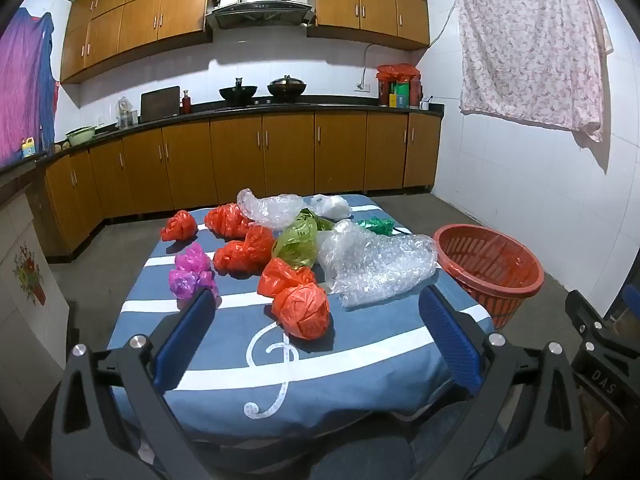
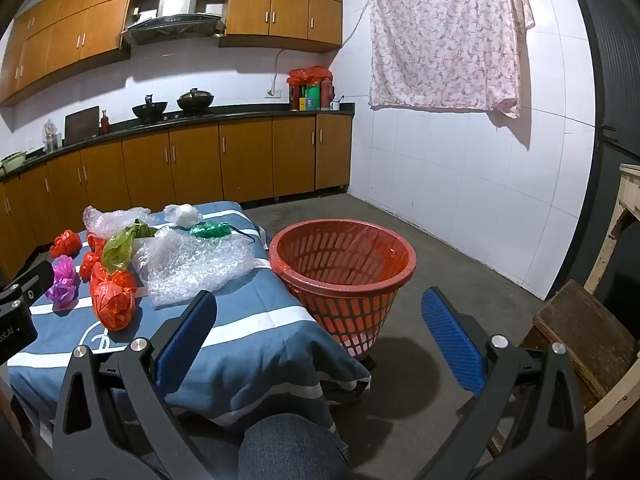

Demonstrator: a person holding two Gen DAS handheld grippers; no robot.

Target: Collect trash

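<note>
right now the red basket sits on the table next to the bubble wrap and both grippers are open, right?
Not quite: the red basket stands on the floor beside the table, as the right wrist view shows. The bubble wrap is near it, and both grippers are open.

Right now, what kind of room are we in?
A home kitchen, most likely: wooden cabinets under a dark counter, a range hood above two woks on the stove.

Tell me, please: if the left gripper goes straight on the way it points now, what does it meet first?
Most likely the nearest crumpled orange bag, which lies between the open fingers of the left gripper on the blue striped cloth. Depth is unclear; it may touch the cloth first.
</note>
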